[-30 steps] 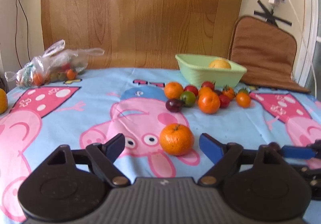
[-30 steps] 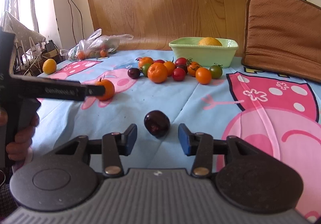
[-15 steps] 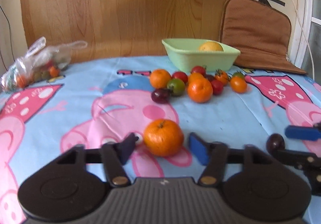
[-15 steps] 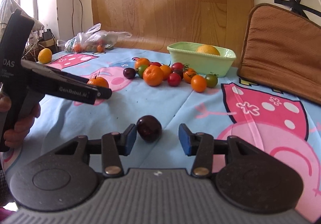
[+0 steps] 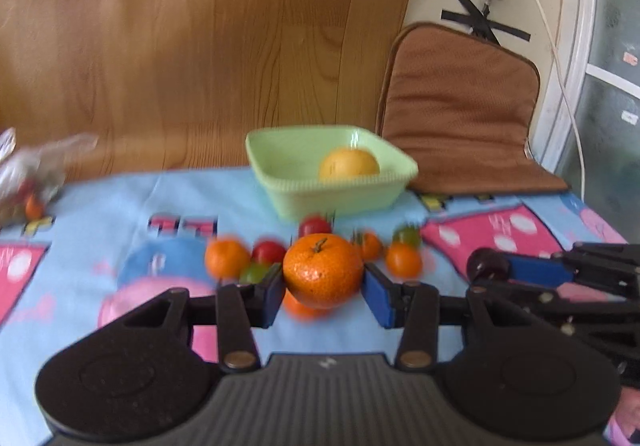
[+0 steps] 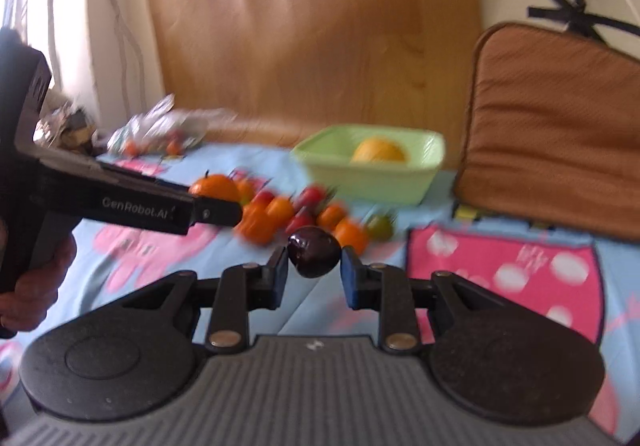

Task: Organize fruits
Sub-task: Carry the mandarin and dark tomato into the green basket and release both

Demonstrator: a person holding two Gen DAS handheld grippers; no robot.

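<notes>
My left gripper clamped on an orange, my right gripper pinching a dark plum, both lifted off the cloth, green bowl at twelve o'clock beyond loose fruit.

Black tool, blue pads, brass screws, bare-skinned hand

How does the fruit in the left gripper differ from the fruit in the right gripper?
The mandarin is bright orange with a pebbled skin; the plum is dark purple and smooth. The mandarin is clearly larger, so the left gripper stands wider around it than the right gripper around the plum. Both are round and lifted off the tablecloth.
</notes>
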